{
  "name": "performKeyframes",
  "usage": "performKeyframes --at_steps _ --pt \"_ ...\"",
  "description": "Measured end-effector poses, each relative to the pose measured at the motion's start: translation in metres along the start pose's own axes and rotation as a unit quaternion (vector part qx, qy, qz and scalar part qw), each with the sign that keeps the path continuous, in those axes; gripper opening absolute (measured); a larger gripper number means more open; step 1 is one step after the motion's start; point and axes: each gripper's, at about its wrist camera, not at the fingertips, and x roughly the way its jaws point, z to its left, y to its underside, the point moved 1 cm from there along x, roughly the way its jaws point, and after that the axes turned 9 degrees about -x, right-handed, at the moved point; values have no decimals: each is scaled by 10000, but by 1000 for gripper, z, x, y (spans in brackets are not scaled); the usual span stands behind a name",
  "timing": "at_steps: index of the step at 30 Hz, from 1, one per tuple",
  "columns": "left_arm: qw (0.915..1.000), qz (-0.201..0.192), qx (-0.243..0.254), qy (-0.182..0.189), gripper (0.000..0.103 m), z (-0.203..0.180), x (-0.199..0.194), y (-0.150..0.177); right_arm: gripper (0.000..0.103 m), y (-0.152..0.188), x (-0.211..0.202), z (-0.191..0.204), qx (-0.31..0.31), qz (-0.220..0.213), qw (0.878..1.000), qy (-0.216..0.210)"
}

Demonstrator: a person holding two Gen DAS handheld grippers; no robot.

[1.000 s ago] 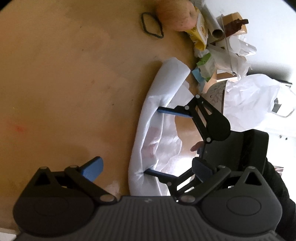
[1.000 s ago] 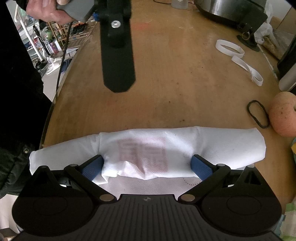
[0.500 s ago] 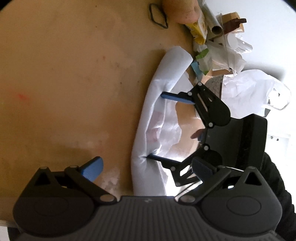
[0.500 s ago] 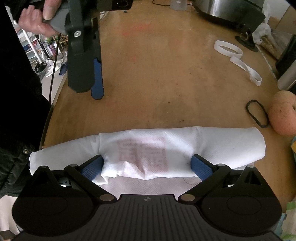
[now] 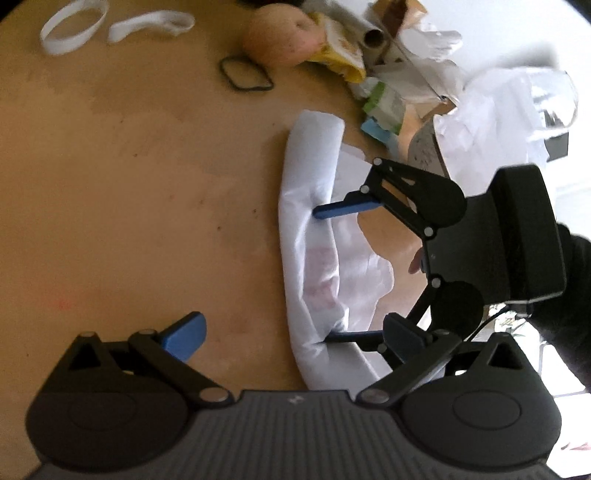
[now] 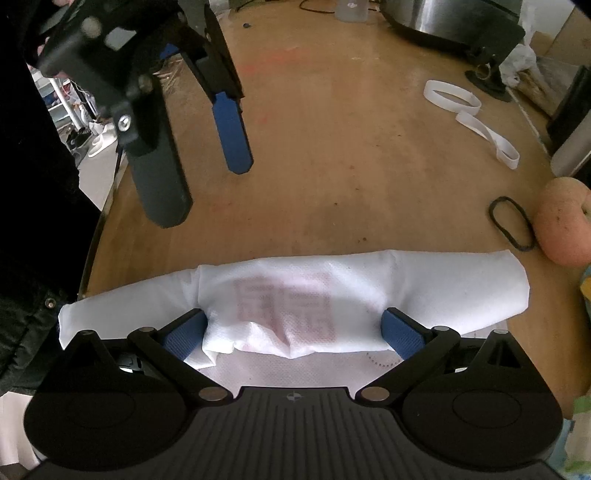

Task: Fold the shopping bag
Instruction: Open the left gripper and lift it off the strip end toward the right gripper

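The white shopping bag (image 6: 295, 291) with a faint red print lies on the wooden table, folded into a long roll. It also shows in the left wrist view (image 5: 314, 236). My right gripper (image 6: 293, 328) is open wide, its blue pads on either side of the roll's middle; it shows in the left wrist view (image 5: 325, 275) too. My left gripper (image 5: 291, 332) is open and empty, just left of the roll's near end. In the right wrist view the left gripper (image 6: 203, 184) hangs above the bare table beyond the roll.
A peach-coloured fruit (image 6: 563, 221), a black rubber band (image 6: 511, 223) and white straps (image 6: 469, 110) lie at the right. A steel pot (image 6: 454, 18) stands at the back. Packaging and a plastic bag (image 5: 491, 118) crowd the table's far end. The table's edge (image 6: 96, 236) runs at left.
My left gripper has swung and come down closer to the table and the roll. The right gripper and the bag have stayed still.
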Motion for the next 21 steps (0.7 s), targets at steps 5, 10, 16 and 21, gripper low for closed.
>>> performKeyframes --at_steps 5,10,16,21 --pt "9957 -110 815 -423 102 -12 1 8 103 1 0 0 18 -27 10000 10" --pt "9965 -96 742 -376 102 -11 3 10 103 1 0 0 24 -40 10000 14" --pt "9970 -55 701 -322 102 -10 4 11 103 2 0 0 28 -60 10000 16" --pt "9992 44 406 23 102 -6 8 5 103 2 0 0 44 -84 10000 27"
